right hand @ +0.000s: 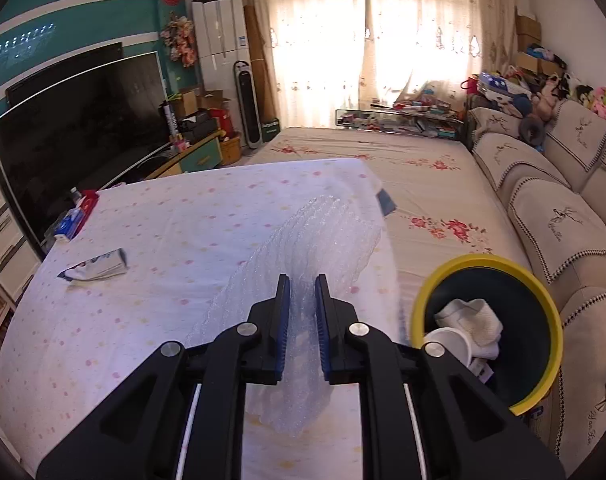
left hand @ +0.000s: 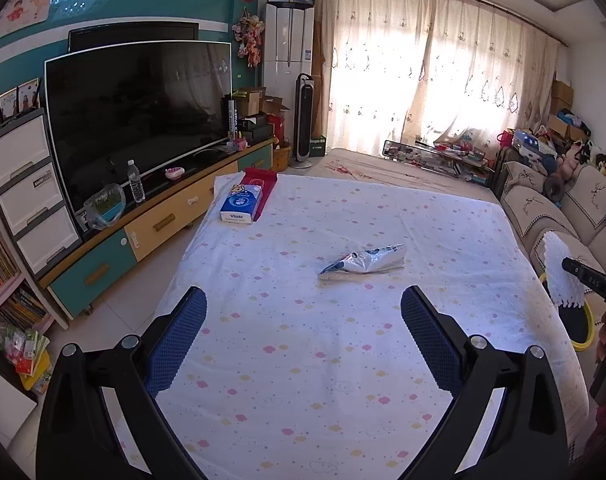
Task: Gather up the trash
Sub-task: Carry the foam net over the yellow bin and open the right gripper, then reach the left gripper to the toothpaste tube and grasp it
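Nearest in the right wrist view, the right tongs are closed down to a narrow gap on a sheet of bubble wrap, which stands up between the blue pads and trails below them, lifted off the table. Just to the right and lower sits the yellow-rimmed bin, its mouth tilted toward the camera; inside lie a white cloth-like wad and a white round lid or cup, so at least 2 pieces look already collected. The wrap is beside the bin, not yet over its opening, so I judge this piece about halfway to disposal.

The left tongs are spread wide and hold nothing, hovering above the dotted tablecloth. Ahead of them, near the middle of the table, lies a crumpled blue-and-white wrapper, flat on the cloth and well apart from either tool; it seems the 1 obvious piece left. At the far left corner a tissue pack rests beside a red box; these look like household items, though I cannot tell for sure.
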Available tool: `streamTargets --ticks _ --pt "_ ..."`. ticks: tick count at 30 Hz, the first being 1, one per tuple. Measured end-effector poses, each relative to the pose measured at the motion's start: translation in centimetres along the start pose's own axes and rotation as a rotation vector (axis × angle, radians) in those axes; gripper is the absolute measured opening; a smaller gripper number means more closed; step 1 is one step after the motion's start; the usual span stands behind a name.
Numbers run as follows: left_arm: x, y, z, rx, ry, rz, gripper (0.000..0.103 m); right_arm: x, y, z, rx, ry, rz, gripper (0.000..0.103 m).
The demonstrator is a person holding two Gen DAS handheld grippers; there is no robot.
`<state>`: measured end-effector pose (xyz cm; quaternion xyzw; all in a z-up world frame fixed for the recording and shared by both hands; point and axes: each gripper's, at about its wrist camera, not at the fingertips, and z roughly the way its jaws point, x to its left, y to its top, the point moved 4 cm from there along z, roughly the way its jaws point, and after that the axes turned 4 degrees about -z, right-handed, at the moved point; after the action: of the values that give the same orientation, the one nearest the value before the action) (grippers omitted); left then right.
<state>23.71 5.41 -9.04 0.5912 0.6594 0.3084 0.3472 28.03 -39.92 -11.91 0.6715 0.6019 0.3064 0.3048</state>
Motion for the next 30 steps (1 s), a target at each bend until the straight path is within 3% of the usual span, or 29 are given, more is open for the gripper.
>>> streamTargets --ticks 10,14,16,22,30 --pt "-3.3 -0.1 1.1 0.021 -0.014 0.053 0.096 -12.4 -1.8 4.2 0.061 -0.204 0.137 0.017" --pt "-4.2 -0.1 1.4 0.029 -0.018 0.066 0.096 -14.8 -3.3 6.2 0.099 -0.246 0.170 0.024" --pt "-4.6 -0.1 1.6 0.033 -0.019 0.073 0.096 -15.8 -3.9 6.9 0.112 -0.269 0.183 0.035" --pt "-5.2 -0.1 2.7 0.050 -0.034 0.082 0.096 -16.8 -4.5 6.8 0.113 -0.295 0.224 0.048" --pt "-6.1 0.0 7.2 0.104 -0.117 0.121 0.096 -13.6 -3.8 4.6 0.056 -0.249 0.184 0.053"
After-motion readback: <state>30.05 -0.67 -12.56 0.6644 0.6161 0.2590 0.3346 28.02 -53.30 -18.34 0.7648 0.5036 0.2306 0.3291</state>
